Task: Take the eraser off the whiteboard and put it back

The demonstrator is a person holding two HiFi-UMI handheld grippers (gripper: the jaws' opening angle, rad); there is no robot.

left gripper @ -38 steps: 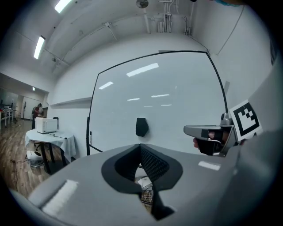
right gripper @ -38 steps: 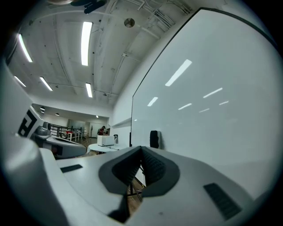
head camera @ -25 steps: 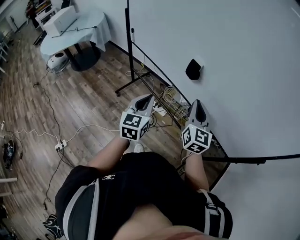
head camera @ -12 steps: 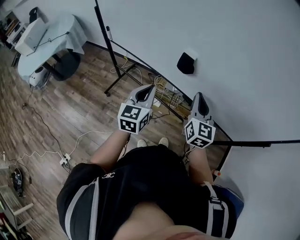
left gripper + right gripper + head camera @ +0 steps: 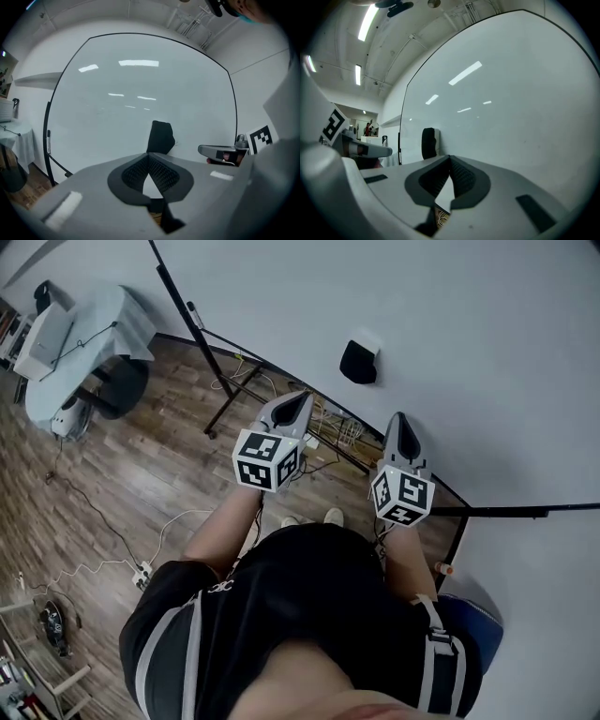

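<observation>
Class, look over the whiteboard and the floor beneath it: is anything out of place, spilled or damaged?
Nothing spilled or damaged. The eraser sits on the whiteboard. Only the cables look untidy: a loose tangle on the floor under the board's lower edge.

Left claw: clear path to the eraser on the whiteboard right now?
Likely yes. The eraser sits on the whiteboard ahead of the left claw, with nothing between them. The jaws are shut and empty, so they must open first.
</observation>
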